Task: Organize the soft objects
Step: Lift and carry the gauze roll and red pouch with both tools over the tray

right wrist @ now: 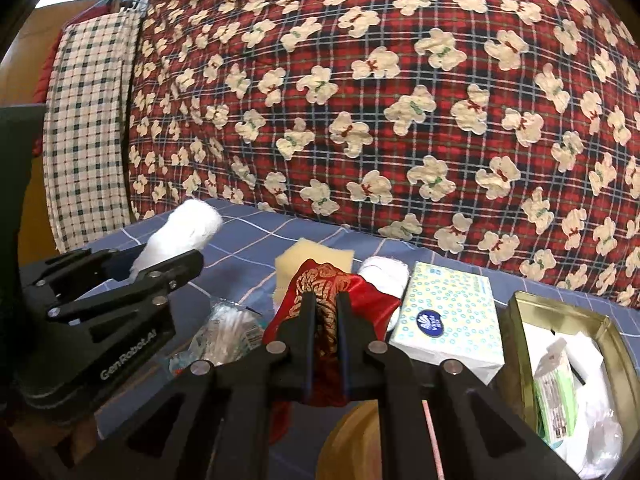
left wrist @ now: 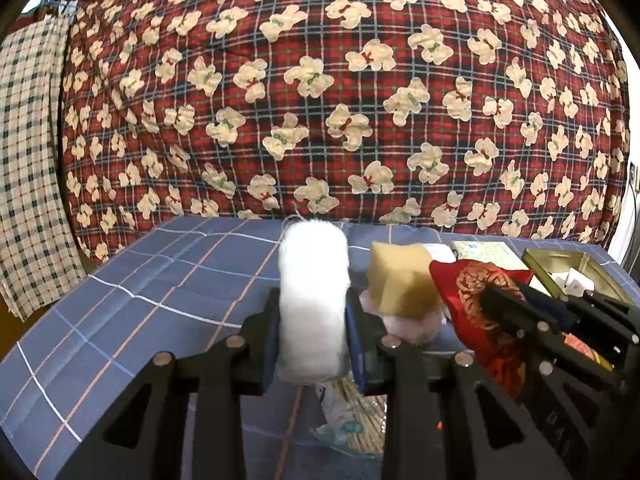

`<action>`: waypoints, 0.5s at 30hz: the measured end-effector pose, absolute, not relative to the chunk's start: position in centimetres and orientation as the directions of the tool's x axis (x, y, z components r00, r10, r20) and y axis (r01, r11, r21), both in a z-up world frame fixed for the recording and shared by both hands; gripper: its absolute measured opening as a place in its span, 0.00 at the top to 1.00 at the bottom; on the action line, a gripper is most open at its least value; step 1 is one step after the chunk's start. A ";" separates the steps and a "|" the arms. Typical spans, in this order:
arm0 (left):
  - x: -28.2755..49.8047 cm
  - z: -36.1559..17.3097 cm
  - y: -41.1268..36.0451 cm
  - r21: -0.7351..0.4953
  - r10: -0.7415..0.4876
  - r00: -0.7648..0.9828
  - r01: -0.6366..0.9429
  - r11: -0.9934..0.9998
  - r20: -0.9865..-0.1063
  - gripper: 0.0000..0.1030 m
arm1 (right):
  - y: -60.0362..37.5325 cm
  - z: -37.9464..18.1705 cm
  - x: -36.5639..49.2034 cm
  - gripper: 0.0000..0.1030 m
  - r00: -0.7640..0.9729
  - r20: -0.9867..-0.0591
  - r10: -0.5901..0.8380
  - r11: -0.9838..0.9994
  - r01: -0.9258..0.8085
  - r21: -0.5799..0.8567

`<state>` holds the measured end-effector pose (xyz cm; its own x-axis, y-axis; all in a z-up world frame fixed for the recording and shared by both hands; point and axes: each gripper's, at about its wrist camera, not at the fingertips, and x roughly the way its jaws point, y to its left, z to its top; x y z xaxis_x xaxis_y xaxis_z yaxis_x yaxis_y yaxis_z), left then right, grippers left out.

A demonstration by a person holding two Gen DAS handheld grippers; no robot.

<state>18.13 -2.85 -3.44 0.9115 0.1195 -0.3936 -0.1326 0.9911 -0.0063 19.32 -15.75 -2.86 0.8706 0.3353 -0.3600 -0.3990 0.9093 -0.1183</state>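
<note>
A white fluffy roll stands upright between the pads of my left gripper, which is shut on it above the blue checked cloth. From the right wrist view the same white roll sticks out of the left gripper at the left. My right gripper is shut on a red satin pouch with gold print, lifted off the cloth. In the left wrist view the red pouch and right gripper are at the right. A yellow sponge lies between them.
A tissue pack lies right of the pouch, then an open gold tin holding packets. A white ball of yarn and a bag of cotton swabs lie on the cloth. A red bear-print quilt rises behind.
</note>
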 end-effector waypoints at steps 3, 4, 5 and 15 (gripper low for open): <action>17.9 -3.3 -3.1 0.009 0.125 0.917 -0.131 0.991 -0.378 0.73 | -16.1 -2.8 19.0 0.89 0.881 -0.347 0.323 0.915 -0.384 -0.123; 17.8 -3.3 -3.2 0.011 0.124 0.919 -0.129 0.992 -0.375 0.73 | -16.2 -2.7 18.9 0.89 0.883 -0.343 0.320 0.916 -0.381 -0.126; 17.8 -3.3 -3.2 0.011 0.120 0.921 -0.125 0.992 -0.370 0.73 | -16.3 -2.7 18.9 0.89 0.884 -0.341 0.320 0.916 -0.380 -0.127; 17.4 -3.2 -3.2 0.006 0.108 0.931 -0.114 0.994 -0.349 0.73 | -17.1 -2.5 18.5 0.89 0.896 -0.321 0.307 0.924 -0.362 -0.127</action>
<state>17.38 -3.23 -3.17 0.9307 0.1085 -0.3494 -0.1137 0.9935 0.0055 18.46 -17.13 -2.51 0.8959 0.3069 -0.3213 -0.3619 0.9235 -0.1270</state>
